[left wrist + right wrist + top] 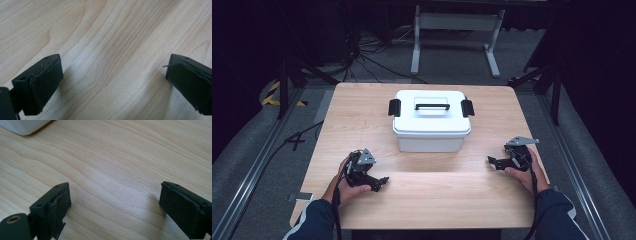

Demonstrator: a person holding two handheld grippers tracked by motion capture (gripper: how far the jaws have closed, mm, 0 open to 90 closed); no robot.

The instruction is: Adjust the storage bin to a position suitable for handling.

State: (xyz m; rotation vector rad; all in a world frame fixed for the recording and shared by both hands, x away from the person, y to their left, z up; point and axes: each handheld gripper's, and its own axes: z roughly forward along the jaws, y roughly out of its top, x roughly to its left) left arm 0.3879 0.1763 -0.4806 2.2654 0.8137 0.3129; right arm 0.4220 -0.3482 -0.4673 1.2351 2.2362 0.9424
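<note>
We begin at the left, where our left hand (346,184) rests on the wooden desk (422,190) near its front edge and holds the left claw (382,181), which points across the desk toward the right. In the left gripper view its two black jaws stand spread wide, with bare wood grain between them and nothing pinched. A dark blue sleeve (314,222) with a white stripe comes in from the bottom edge behind that hand, and a black cable trails back from the claw along the forearm.

Moving to the middle, the white storage box (432,120) sits on the desk beyond both hands, roughly centred between the desk's two sides and nearer its far edge. Its lid (431,111) is on, a black handle (432,106) lies flat across the top, and a black latch (394,107) sits at each end. The box stands well apart from both claws; neither touches it.

At the right, our right hand (528,170) rests near the desk's right edge and holds the right claw (492,161), which points left toward the middle. In the right gripper view its jaws are likewise spread wide over bare wood, gripping nothing, and a corner of the white box shows at the upper left of that view.
</note>
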